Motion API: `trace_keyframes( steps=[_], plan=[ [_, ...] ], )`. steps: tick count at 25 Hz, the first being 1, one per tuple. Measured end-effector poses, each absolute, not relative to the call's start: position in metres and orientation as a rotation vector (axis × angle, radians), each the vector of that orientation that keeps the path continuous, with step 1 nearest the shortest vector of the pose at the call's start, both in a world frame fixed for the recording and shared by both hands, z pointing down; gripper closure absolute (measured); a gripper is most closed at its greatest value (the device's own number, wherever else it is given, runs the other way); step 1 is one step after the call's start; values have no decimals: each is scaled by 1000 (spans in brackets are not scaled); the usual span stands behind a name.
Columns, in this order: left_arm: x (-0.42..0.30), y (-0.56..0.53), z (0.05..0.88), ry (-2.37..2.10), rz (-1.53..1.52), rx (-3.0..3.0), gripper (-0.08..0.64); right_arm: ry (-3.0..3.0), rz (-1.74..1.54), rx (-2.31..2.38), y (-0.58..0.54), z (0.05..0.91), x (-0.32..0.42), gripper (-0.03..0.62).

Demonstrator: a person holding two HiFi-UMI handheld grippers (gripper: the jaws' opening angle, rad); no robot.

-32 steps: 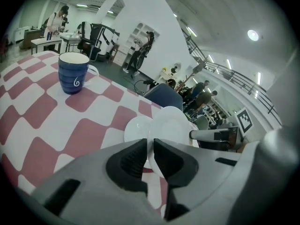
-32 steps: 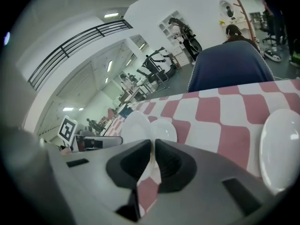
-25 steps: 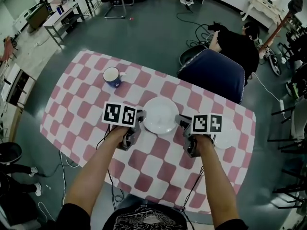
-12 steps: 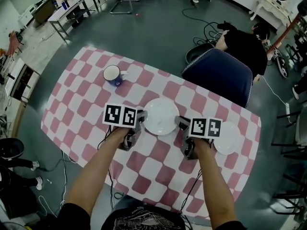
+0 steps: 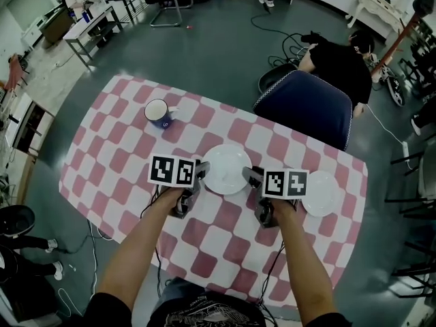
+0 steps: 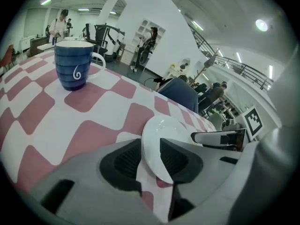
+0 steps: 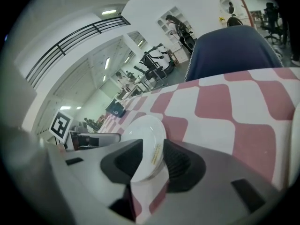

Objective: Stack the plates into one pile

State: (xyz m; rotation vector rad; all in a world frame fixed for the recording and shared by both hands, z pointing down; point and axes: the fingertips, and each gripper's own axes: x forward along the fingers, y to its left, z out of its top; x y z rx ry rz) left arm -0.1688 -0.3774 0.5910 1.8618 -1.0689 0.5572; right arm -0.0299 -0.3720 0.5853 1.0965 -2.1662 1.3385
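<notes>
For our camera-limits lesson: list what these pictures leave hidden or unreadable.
Gold print on middle plate rim: right gripper view, too small.
Its near rim: left gripper view, behind left gripper pads; jaws have just been opening around it.
Table near edge: head view, forearms cover parts.

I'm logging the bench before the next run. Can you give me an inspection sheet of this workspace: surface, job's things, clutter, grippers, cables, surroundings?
Surface: table under a pink-and-white checked cloth.
Job's things: centre plate lies on the cloth; right plate lies apart from it, so they are not yet in one pile.
Clutter: blue mug, upright, far left part of the table.
Grippers: left gripper and right gripper straddle opposite rims of the centre plate. Their jaws have just been opening and no longer clamp it.
Cables: loose cables on the floor beyond the table.
Surroundings: blue chair at the far side, with a person in black behind it.
</notes>
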Motion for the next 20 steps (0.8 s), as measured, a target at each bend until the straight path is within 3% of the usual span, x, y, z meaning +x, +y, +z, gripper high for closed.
trace_keyframes(
  steps=[20],
  plan=[
    [-127, -364, 489, -967, 516, 2281, 341, -2250, 989, 1581, -332, 478, 23, 397]
  ],
)
